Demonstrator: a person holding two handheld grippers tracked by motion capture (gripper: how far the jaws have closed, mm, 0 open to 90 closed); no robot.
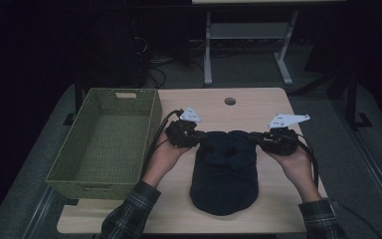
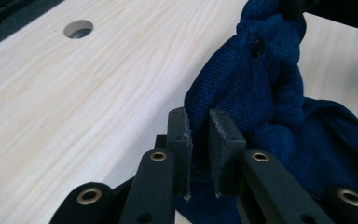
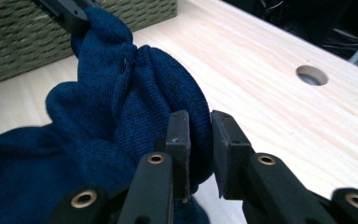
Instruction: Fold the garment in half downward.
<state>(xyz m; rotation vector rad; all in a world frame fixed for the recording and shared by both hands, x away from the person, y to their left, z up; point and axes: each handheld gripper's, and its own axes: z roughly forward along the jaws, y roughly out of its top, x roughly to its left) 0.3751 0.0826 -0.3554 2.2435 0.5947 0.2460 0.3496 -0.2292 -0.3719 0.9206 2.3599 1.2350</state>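
Folding step on a dark blue knitted garment (image 1: 224, 172), lying mid-bench between the two hands, just right of the green woven basket (image 1: 107, 142), which looks empty. Far edge of the garment is bunched and raised between the grippers; near end lies flat and rounded toward the person.

Left hand-held gripper (image 2: 199, 133): jaws a narrow gap apart, a fold of blue knit hanging down into the gap. Pads barely pinching, if at all; reads as a slack hold, cloth between but not firmly clamped.

Right hand-held gripper (image 3: 200, 135): same picture, a rounded bulge of knit sits between the jaws with a sliver of daylight on the right pad. Loose hold too.

From above, both grippers (image 1: 183, 133) (image 1: 277, 140) sit at the garment's far corners, facing inward.

Judgement: top edge being laid down or let go. Next move calls for jaws clear of the cloth without dragging the fold, then a regrasp lower for the next fold, or a lift toward the basket. The bench (image 1: 258, 107) is bare beyond the garment.
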